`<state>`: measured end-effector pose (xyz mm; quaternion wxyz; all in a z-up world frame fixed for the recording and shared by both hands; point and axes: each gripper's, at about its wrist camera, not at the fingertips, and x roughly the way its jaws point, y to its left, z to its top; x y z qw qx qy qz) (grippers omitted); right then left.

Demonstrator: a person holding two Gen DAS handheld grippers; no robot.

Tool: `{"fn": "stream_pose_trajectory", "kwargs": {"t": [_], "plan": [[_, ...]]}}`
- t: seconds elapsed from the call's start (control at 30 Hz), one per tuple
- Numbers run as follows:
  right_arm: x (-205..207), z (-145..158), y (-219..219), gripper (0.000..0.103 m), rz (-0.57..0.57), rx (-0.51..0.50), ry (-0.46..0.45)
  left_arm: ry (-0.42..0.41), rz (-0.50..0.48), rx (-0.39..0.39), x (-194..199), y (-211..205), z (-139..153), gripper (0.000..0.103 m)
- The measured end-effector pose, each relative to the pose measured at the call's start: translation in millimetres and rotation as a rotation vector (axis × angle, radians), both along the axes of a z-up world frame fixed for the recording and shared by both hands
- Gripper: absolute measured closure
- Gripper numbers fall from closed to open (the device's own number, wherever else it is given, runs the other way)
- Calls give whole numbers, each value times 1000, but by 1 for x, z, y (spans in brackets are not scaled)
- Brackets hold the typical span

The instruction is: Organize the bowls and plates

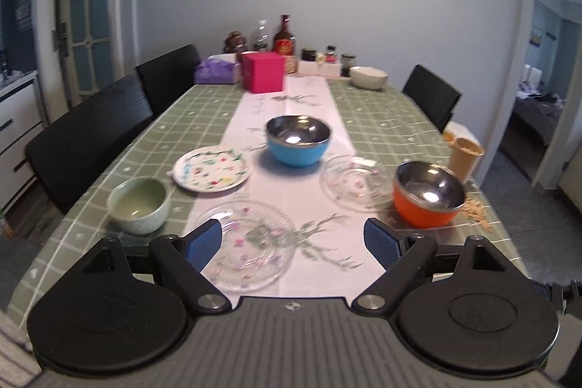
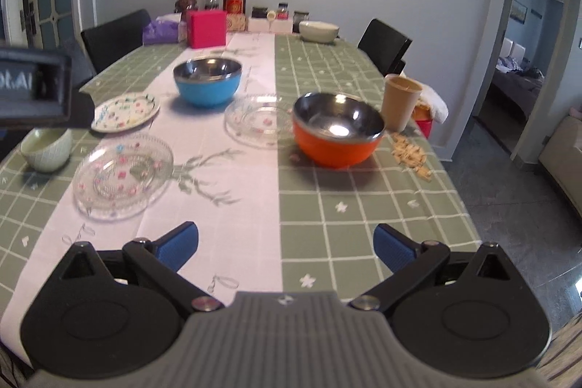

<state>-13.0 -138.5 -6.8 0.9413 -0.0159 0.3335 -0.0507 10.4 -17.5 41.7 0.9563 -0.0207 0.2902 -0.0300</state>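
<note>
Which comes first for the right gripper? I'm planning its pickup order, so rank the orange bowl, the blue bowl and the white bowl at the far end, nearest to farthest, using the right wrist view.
From the right gripper, which is open and empty:
1. Orange bowl, ahead, slightly right.
2. Blue bowl, further up the table, left of centre.
3. White bowl, at the far end by the wall.

- Blue bowl [image 1: 299, 140]: steel-lined, upright, empty, mid-runner.
- Orange bowl [image 1: 428, 194]: steel-lined, upright, right side.
- Green bowl [image 1: 139, 205]: ceramic, upright, left.
- Floral plate [image 1: 212, 168]: flat, between the green and blue bowls.
- Near glass plate [image 1: 244, 244] and far glass plate [image 1: 354, 182]: clear, flat, apart.
- White bowl [image 1: 368, 77]: far end.
</note>
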Motion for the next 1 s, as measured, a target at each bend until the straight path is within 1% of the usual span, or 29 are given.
{"fn": "stream_pose_trajectory", "kwargs": {"t": [0.07, 0.17, 0.27, 0.33, 0.37, 0.43, 0.5, 0.57, 0.63, 0.7, 0.77, 0.87, 1.0], "plan": [[2, 8, -9, 3, 1, -14, -10, -2, -39, 8, 6, -9, 0, 0], [4, 16, -21, 3, 10, -57, -13, -8, -51, 44, 16, -25, -2, 0], [9, 25, -37, 3, 22, -59, -16, 4, -81, 64, 27, -37, -3, 0], [14, 33, -50, 4, 28, -48, -19, 20, -93, 60, 35, -44, -3, 0], [16, 37, -57, 7, 27, -53, -25, 28, -103, 54, 40, -47, -3, 1], [21, 44, -67, 9, 28, -99, -35, 41, -141, 38, 49, -51, -1, 8], [29, 50, -76, 9, 34, -152, -38, 54, -168, 26, 57, -56, -2, 10], [39, 55, -88, 9, 37, -176, -41, 60, -180, 24, 68, -63, -4, 11], [49, 58, -100, 9, 38, -163, -44, 62, -191, 28, 77, -70, -7, 12], [61, 59, -111, 13, 52, -132, -44, 60, -204, 27, 86, -76, -11, 13], [73, 57, -120, 18, 66, -118, -11, 63, -202, 22, 97, -82, -16, 15], [85, 57, -136, 18, 90, -71, -37, 74, -210, 27, 113, -90, -24, 18], [105, 54, -155, 18, 88, 1, -51, 100, -237, 25, 133, -102, -36, 21]]}}
